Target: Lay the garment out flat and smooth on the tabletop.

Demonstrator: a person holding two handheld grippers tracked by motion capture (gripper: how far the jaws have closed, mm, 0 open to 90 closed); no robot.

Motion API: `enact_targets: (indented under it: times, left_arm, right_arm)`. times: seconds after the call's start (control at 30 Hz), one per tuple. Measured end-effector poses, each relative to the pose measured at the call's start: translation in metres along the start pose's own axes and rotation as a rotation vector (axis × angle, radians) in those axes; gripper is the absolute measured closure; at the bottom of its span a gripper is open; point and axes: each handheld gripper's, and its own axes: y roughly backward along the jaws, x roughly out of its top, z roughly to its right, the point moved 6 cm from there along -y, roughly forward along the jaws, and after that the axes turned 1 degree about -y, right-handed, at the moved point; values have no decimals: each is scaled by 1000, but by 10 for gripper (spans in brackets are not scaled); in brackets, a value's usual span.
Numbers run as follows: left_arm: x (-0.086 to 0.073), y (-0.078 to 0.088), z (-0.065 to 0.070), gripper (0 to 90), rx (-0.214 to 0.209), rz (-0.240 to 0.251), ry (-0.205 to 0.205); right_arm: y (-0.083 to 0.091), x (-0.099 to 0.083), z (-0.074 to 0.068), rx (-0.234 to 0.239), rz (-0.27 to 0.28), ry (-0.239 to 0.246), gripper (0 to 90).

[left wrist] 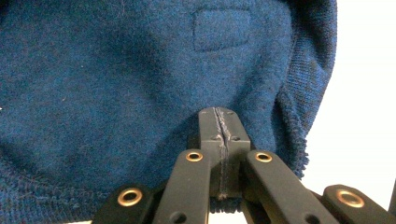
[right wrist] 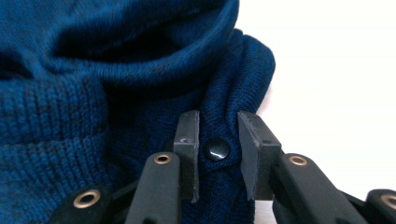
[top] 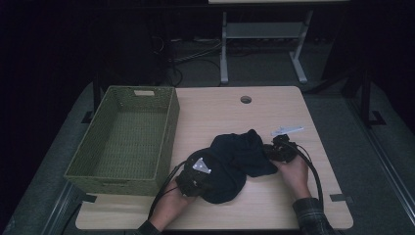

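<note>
A dark blue knitted garment (top: 235,161) lies bunched on the wooden table (top: 274,205), a little right of the middle. My left gripper (top: 208,172) is at its left side, and in the left gripper view that gripper (left wrist: 219,128) is shut on the garment's edge (left wrist: 116,93), with a thin line of fabric pinched between the pads. My right gripper (top: 273,152) is at the garment's right side. In the right gripper view its jaws (right wrist: 218,135) stand apart astride a fold of the knit (right wrist: 140,84) with a small dark button (right wrist: 217,149) between them.
A green woven basket (top: 169,132) stands on the table's left part, its inside bare. A small white object (top: 288,130) lies just behind the right gripper. A round hole (top: 245,99) sits near the table's far edge. A desk frame (top: 224,49) stands beyond.
</note>
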Motion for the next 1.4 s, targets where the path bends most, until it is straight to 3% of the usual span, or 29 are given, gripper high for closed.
enact_targets:
  times: [0.17,0.6,0.9,1.0,1.13,1.23,1.4]
  left_arm:
    - [0,0,0,897,5,-4,-6]
    - [0,0,0,897,5,-2,-3]
    - [0,0,0,898,10,-3,-5]
    - [0,0,0,898,11,-10,-14]
    - [1,0,1,898,9,-7,-10]
    - [2,-1,1,891,-4,3,5]
    - [7,3,2,804,1,28,0]
  right_arm:
    - [15,16,4,-23,43,2,701]
    - [24,62,25,-111,53,62,702]
    - [4,78,43,-150,25,72,703]
    - [-7,75,54,-178,14,56,703]
    - [-17,71,63,-181,-5,29,701]
    - [-20,72,58,-160,11,35,657]
    - [-13,72,47,-151,52,33,464]
